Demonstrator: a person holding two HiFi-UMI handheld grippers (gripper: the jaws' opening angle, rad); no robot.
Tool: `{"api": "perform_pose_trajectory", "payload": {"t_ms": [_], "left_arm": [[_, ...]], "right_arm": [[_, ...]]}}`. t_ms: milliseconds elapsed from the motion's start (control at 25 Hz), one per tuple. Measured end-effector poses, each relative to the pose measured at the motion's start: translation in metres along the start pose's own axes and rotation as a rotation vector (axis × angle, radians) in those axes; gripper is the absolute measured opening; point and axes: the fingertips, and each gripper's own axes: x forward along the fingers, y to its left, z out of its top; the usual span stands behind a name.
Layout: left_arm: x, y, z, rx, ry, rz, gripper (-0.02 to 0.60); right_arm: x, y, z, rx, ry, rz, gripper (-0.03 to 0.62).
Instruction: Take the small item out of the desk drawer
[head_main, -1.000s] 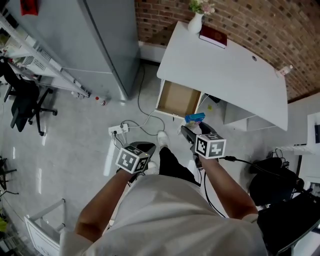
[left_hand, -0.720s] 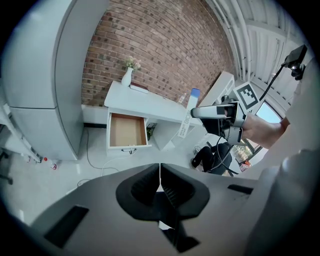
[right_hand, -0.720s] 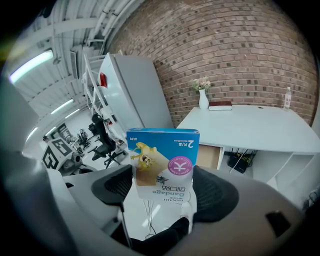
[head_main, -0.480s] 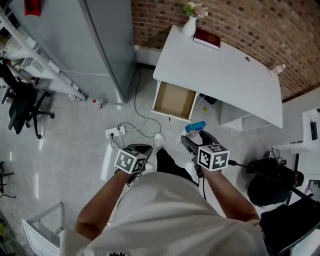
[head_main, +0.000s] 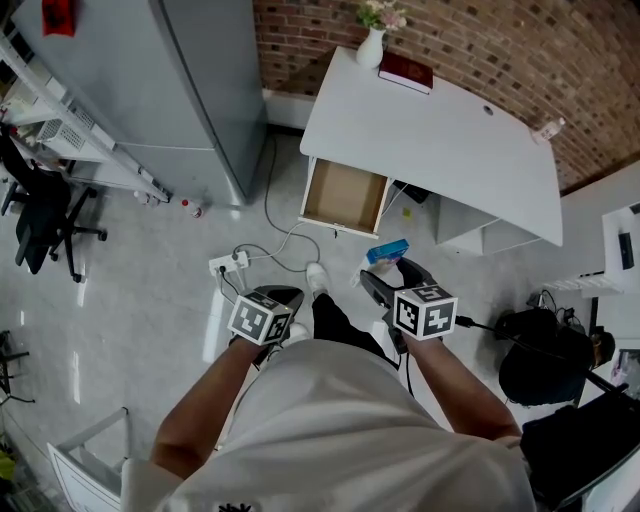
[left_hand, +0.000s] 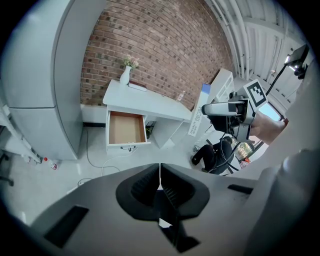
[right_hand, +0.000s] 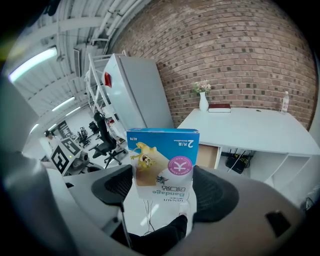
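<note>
Bandage box between right tongs, lower end obscured

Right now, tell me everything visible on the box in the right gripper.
The box is a small cardboard carton: blue band along its top edge, cream front with a yellow cartoon figure and a round pink logo. Its print, including the word Bandage, reads upside down in the right gripper view. It stands on end, lower part clamped between the pads of the right gripper, nothing else touching it. It is in the air above the floor, short of the open drawer.
</note>
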Motion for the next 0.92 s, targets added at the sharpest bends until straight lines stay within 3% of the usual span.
{"api": "perform_pose_trajectory", "payload": {"t_ms": [920], "left_arm": [[0.0, -0.011, -0.012, -0.012, 0.005, 0.004, 0.026]], "right_arm": [[-0.013, 0.002, -0.012, 0.015, -0.001, 0.003, 0.396]]}}
